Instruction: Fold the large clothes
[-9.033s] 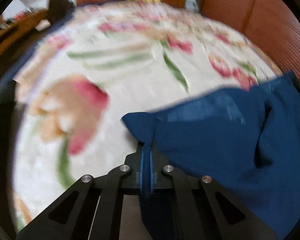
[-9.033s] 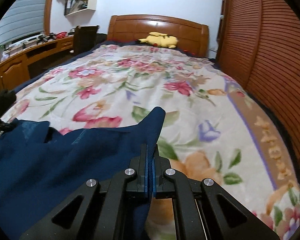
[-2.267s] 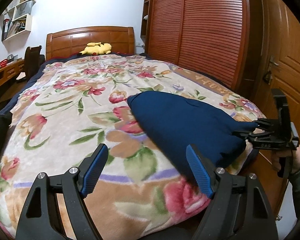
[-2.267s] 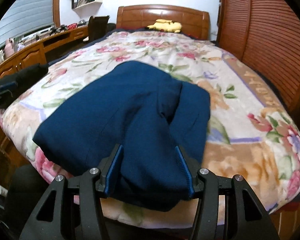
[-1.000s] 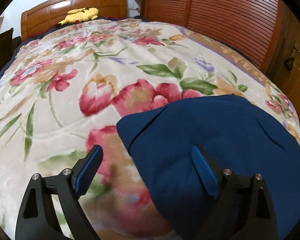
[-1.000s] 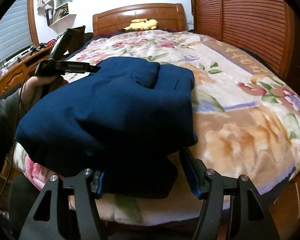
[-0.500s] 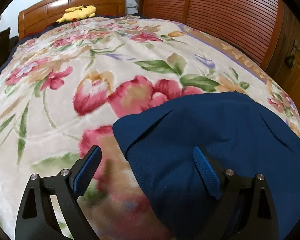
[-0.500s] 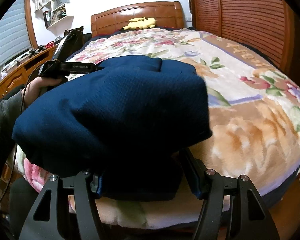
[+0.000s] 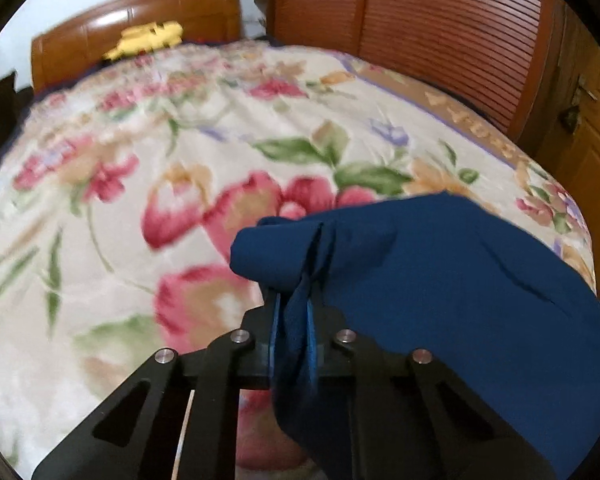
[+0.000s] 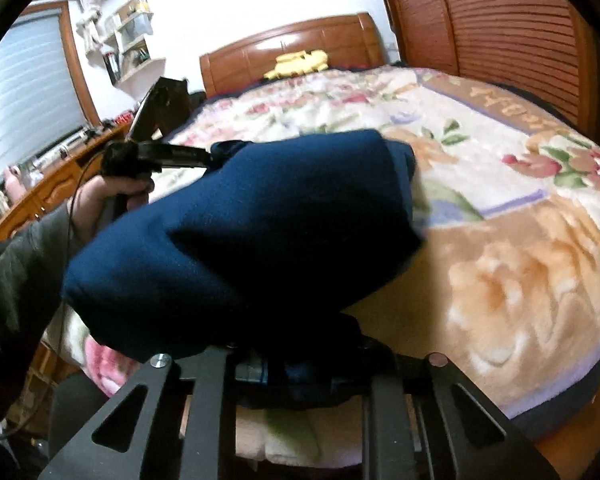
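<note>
The left gripper (image 9: 293,312) is closing its jaws, and a bunched fold of the blue garment (image 9: 440,272) is pinched between its blue pads (image 9: 275,322), so the gap is narrow and filled with cloth. From that pinch the fabric rises in a small crumpled peak just beyond the fingertips, then spreads right and near as a broad, smooth sheet that hangs past the gripper's frame. The right gripper (image 10: 296,372) is also closing; its fingers are mostly buried under the dark mass of the garment (image 10: 260,232), and cloth seems to sit between them, though shadow hides the pads almost entirely. Above it the garment bulges in a rounded heap, stretched from this near grip to the far left, where the left gripper (image 10: 210,157) holds its other edge, borne by a hand (image 10: 100,196) in a dark green sleeve (image 10: 16,272). The garment is raised off the near end of the bed (image 9: 120,240), whose floral blanket (image 10: 520,240) runs away to a wooden headboard (image 9: 140,12) with a yellow toy (image 9: 148,38) lying before it. Slatted wardrobe doors (image 9: 440,40) stand along the right, and a desk (image 10: 40,192) with shelves (image 10: 132,48) above it lies at the far left.
</note>
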Motion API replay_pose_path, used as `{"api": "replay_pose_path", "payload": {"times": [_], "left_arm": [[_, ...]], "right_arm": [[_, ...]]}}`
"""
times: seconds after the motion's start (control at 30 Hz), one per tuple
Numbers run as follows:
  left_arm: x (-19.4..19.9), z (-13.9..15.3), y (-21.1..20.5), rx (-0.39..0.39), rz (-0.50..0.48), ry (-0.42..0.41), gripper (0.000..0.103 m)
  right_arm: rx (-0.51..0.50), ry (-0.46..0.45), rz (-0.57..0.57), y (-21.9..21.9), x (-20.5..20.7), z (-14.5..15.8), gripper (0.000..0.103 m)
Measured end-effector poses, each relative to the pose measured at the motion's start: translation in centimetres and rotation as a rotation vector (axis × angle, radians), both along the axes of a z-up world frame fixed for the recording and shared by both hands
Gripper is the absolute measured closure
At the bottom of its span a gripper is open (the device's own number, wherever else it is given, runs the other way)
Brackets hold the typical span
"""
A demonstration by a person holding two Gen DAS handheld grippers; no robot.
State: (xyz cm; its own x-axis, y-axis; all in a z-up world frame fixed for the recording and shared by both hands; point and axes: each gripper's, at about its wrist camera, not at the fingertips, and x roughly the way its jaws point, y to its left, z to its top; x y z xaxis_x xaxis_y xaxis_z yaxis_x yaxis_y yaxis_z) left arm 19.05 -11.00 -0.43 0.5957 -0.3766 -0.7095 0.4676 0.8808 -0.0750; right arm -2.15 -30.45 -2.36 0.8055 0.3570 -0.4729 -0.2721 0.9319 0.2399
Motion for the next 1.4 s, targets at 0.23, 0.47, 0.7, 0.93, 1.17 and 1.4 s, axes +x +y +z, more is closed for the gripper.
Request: {"api": "replay_pose_path", "payload": {"times": [0.23, 0.47, 0.7, 0.93, 1.17, 1.4], "left_arm": [[-1.4, 4.3, -2.7, 0.005, -0.016, -0.095, 0.095], [-1.3, 7.4, -11.5, 0.037, -0.050, -0.206, 0.096], [-0.9, 10.1, -23.9, 0.003, -0.125, -0.286, 0.096], [-1.5, 10.8, -36.3, -0.074, -0.240, -0.339, 0.096], [-1.6, 7.6, -43.1, -0.035, -0.318, -0.283, 0.095], [-2.0, 4.6, -39.8, -0.034, -0.373, -0.185, 0.087]], "right_arm": [[-0.044, -0.119, -0.013, -3.3, -0.3, 2.6, 0.087], [-0.161, -0.194, -0.102, -10.7, 1.4, 4.6, 0.088], [-0.273, -0.213, -0.240, -18.6, 3.5, 5.9, 0.089], [-0.392, -0.178, -0.474, -28.0, 3.8, 6.8, 0.089], [-0.402, -0.041, -0.586, -34.0, 4.2, 3.7, 0.085], [-0.294, 0.006, -0.646, -35.6, 2.8, 2.4, 0.058]]}}
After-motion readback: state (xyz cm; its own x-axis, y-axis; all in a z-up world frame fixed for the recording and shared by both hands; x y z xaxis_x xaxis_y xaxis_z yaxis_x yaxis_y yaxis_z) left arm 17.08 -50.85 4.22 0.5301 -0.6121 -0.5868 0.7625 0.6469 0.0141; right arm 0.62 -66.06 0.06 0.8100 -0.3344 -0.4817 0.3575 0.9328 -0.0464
